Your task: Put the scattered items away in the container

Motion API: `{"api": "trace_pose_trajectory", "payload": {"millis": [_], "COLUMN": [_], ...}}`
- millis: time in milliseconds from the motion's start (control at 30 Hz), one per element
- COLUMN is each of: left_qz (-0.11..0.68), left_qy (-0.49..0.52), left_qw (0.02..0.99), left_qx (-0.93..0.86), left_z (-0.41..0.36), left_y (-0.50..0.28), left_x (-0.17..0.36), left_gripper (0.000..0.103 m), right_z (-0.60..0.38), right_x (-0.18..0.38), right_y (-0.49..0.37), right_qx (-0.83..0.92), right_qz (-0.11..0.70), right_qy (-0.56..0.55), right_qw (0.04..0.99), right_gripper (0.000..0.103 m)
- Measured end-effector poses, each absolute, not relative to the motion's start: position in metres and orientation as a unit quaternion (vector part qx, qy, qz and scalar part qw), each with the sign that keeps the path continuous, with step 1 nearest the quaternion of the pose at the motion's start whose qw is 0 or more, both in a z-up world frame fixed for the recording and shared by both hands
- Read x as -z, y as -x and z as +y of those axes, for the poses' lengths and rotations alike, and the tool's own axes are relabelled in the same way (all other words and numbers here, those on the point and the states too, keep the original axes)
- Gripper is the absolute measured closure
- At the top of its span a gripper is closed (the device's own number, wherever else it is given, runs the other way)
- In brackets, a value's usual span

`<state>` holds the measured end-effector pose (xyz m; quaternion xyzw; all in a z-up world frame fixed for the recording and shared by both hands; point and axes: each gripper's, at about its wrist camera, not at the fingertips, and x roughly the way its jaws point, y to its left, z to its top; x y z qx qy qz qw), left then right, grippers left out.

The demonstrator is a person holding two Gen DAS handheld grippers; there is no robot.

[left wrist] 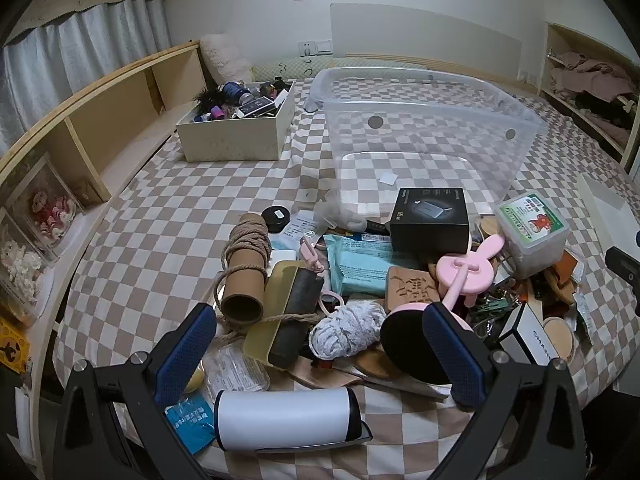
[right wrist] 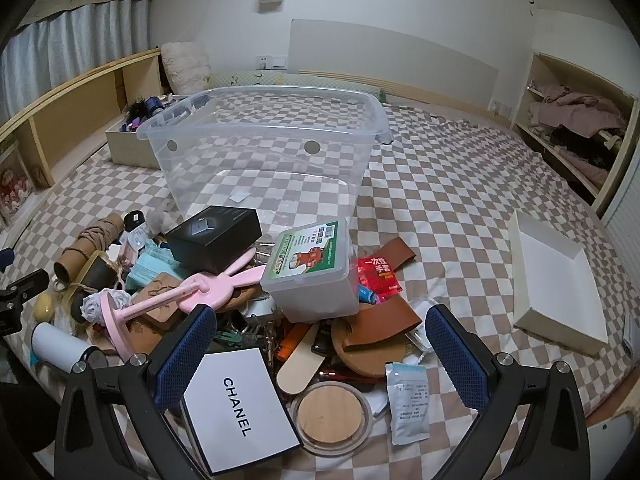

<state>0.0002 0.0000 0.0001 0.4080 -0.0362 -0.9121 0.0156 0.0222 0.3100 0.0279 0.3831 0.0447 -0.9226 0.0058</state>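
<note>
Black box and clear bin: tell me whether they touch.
Cannot tell. In the right wrist view the black box overlaps the front wall of the clear bin, with no gap or contact line visible; the left wrist view overlaps the same way.

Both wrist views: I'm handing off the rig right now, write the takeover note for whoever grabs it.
Left gripper: open, empty, over the pile near the yarn ball.
Right gripper: open, empty, over the CHANEL box and wooden-lidded jar.
Clear bin: behind the pile, holds nothing but a small label.
Done: nothing binned yet.
Left: the whole pile, including black box, pink bunny stand, white bottle.
</note>
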Motion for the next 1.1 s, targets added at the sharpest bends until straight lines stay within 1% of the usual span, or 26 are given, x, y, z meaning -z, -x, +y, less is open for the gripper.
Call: {"api": "trace_pose_trajectory", "payload": {"millis": [233,1100], "left_qz": [-0.041,-0.045], "left_qy": [-0.406,-0.409], "left_qw": [0.017,0.007], "left_qx": [0.913,0.911], "left_z": [0.0004,0.0027], "left_y": [-0.0010,-0.0051], "left_x": [-0.0010,0.0002], "left_gripper": [0.000,0.000], "right_z": [0.3112,0.3087], "right_x": [-0.0293,-0.0243], "right_y": [-0.0258,-0.0224], "right_qx": [0.924,0.917], "right_qz": [0.036,0.045], "right_qy": [-0.381,-0.397], "right_qw": [0.008,0.006], "right_gripper": [0.000,0.000]}}
